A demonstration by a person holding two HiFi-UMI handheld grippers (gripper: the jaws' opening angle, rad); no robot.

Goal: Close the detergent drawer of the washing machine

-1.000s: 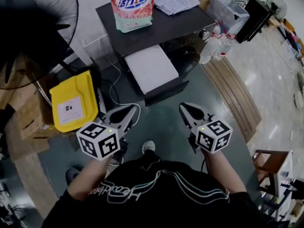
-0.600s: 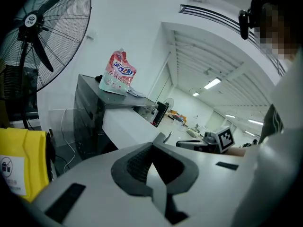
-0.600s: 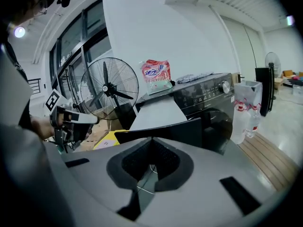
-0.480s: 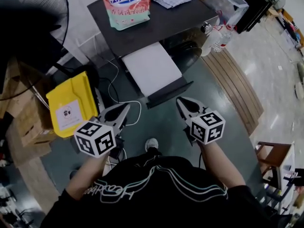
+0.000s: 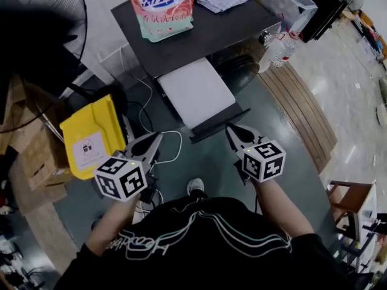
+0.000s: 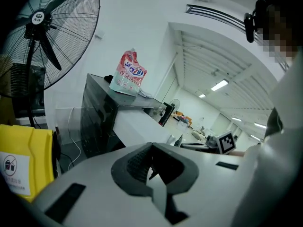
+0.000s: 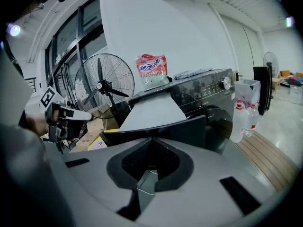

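The dark washing machine [image 5: 199, 32] has its detergent drawer [image 5: 195, 92] pulled far out, white on top with a dark front panel [image 5: 219, 121]. My right gripper [image 5: 233, 132] is shut and empty, its tip just short of that panel's right end; in the right gripper view the right gripper [image 7: 150, 167] has the panel [image 7: 161, 129] straight ahead. My left gripper [image 5: 153, 142] is shut and empty, left of and below the drawer. In the left gripper view the left gripper [image 6: 152, 167] points past the drawer [image 6: 137, 126].
A pink detergent bag [image 5: 162, 8] and papers lie on the machine's top. A yellow bin [image 5: 91, 138] and cardboard boxes [image 5: 30, 156] stand at the left, with a big fan [image 5: 36, 29] behind. Water bottles [image 5: 278, 44] and a wooden platform [image 5: 302, 107] are at the right. Cables [image 5: 163, 139] lie on the floor.
Both grippers have moved forward toward the drawer's front; the right one has come closest. The drawer has not moved.
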